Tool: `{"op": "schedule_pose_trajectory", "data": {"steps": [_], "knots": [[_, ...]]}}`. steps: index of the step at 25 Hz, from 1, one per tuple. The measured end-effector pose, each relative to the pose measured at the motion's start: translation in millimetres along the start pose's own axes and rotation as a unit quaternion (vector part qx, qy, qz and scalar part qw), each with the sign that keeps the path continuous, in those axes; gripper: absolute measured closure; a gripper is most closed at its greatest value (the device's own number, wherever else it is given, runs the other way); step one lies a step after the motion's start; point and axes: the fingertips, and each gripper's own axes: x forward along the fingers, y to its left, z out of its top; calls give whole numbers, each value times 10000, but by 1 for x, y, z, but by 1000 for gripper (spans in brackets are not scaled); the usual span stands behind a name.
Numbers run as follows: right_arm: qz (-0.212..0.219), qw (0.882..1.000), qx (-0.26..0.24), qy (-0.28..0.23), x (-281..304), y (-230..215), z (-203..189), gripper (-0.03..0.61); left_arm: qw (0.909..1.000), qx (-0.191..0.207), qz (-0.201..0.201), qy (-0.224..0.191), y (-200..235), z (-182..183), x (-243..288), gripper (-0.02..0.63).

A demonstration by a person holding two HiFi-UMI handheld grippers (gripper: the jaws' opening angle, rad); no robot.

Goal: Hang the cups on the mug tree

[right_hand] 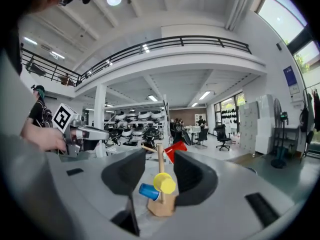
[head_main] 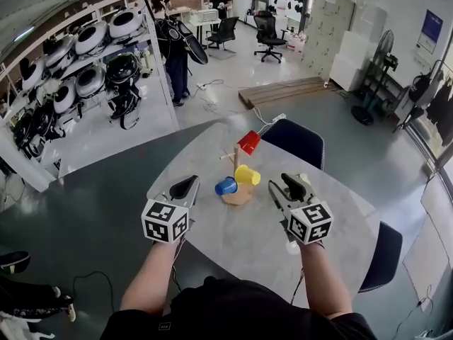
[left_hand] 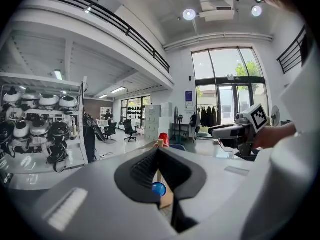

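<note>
A wooden mug tree (head_main: 237, 193) stands mid-table with three cups on its pegs: a red cup (head_main: 248, 142) up high, a yellow cup (head_main: 248, 175) and a blue cup (head_main: 226, 185) low down. My left gripper (head_main: 185, 186) is shut and empty, to the left of the tree. My right gripper (head_main: 291, 183) hovers to the tree's right, open, with nothing between its pads. The right gripper view frames the tree (right_hand: 161, 206), yellow cup (right_hand: 164, 183), blue cup (right_hand: 149, 191) and red cup (right_hand: 176, 149) beyond the jaws. The left gripper view shows the blue cup (left_hand: 159, 189) past its shut jaws.
The round grey table (head_main: 241, 239) bears only the mug tree. A dark chair (head_main: 297, 140) stands at the far side and another (head_main: 382, 257) at the right. Shelves of helmets (head_main: 85, 62) and a standing person (head_main: 173, 44) lie beyond, at the left.
</note>
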Motion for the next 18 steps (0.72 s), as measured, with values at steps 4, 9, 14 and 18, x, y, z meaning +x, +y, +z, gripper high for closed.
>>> {"op": "schedule_pose_trajectory", "data": {"steps": [4, 9, 14, 18], "knots": [[-93, 9997, 48, -238, 0, 2, 19, 424, 9999, 48, -91, -71, 5, 7, -1, 603], [-173, 9992, -19, -353, -7, 9, 30, 525, 9999, -15, -41, -147, 15, 11, -2, 601], [-163, 9993, 46, -337, -8, 10, 27, 565, 9999, -74, -27, -145, 18, 8, -1, 603], [-137, 9991, 218, -344, -8, 9, 21, 566, 9999, -103, -95, -90, 10, 1, 6, 601]]}}
